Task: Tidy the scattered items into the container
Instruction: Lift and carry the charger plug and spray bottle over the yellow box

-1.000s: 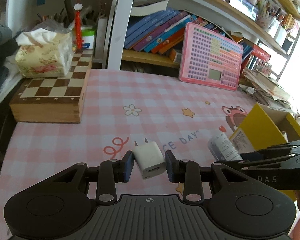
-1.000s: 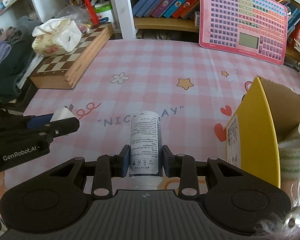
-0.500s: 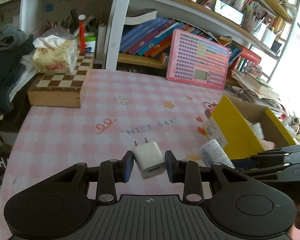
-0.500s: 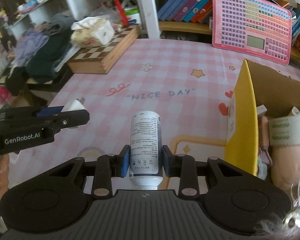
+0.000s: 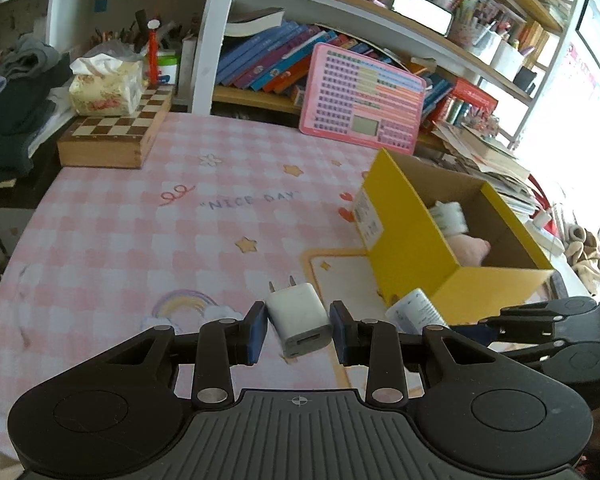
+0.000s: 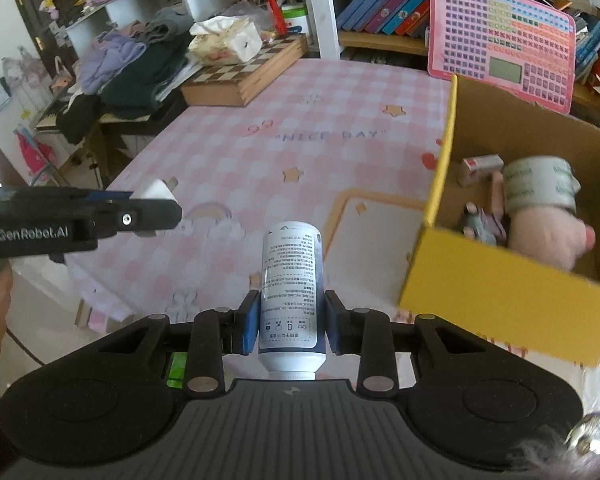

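My left gripper (image 5: 299, 330) is shut on a white USB charger plug (image 5: 299, 320) and holds it in the air above the pink table. My right gripper (image 6: 292, 320) is shut on a white and blue bottle (image 6: 291, 292), also lifted. The yellow cardboard box (image 5: 414, 252) stands open to the right of the charger; in the right wrist view the box (image 6: 496, 280) is right of the bottle. It holds a tape roll (image 6: 538, 186), a pink soft toy (image 6: 544, 236) and small items. The bottle's top (image 5: 416, 312) shows beside the box in the left wrist view.
A chessboard box (image 5: 116, 136) with a tissue pack (image 5: 106, 88) sits at the table's far left. A pink keyboard toy (image 5: 362, 100) leans against the bookshelf at the back. Clothes (image 6: 132, 64) are piled left of the table.
Both grippers have risen and pulled back with their items held. The table looks farther away and the box's inside has come into view.
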The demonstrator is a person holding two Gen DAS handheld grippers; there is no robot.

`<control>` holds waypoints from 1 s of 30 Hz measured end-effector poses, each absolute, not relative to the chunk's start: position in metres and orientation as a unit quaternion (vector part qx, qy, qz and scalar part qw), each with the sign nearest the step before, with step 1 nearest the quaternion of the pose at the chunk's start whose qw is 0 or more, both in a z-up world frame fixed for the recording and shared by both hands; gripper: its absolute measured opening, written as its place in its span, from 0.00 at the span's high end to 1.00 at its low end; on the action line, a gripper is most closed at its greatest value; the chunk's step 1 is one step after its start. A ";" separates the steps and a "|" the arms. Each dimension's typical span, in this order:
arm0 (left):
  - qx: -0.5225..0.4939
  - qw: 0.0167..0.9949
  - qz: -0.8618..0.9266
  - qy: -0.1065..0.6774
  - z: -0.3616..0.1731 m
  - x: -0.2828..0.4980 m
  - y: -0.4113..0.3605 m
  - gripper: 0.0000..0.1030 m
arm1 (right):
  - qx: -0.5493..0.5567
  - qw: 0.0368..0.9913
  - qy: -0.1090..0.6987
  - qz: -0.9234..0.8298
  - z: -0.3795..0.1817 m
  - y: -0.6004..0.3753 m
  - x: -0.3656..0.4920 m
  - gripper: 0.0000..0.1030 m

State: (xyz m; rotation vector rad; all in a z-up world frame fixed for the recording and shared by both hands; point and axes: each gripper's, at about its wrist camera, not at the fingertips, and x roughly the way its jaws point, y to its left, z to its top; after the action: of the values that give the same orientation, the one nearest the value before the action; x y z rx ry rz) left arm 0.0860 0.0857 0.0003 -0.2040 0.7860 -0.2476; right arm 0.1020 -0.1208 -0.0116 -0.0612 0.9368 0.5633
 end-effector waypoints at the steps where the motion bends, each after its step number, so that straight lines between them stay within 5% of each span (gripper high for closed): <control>1: -0.099 0.911 -0.121 0.381 0.002 0.082 0.082 0.69 | -0.029 0.854 0.444 0.268 -0.011 -0.124 0.098 0.70; 30: -0.095 0.907 -0.170 0.374 0.023 0.005 -0.011 0.69 | -0.012 0.872 0.434 0.228 -0.005 -0.224 -0.002 0.70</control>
State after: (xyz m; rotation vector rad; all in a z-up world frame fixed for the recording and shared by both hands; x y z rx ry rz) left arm 0.0051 -0.0108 0.0235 -0.1958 0.7718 -0.3518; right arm -0.0025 -0.2241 -0.0047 -0.0244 0.9063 0.4758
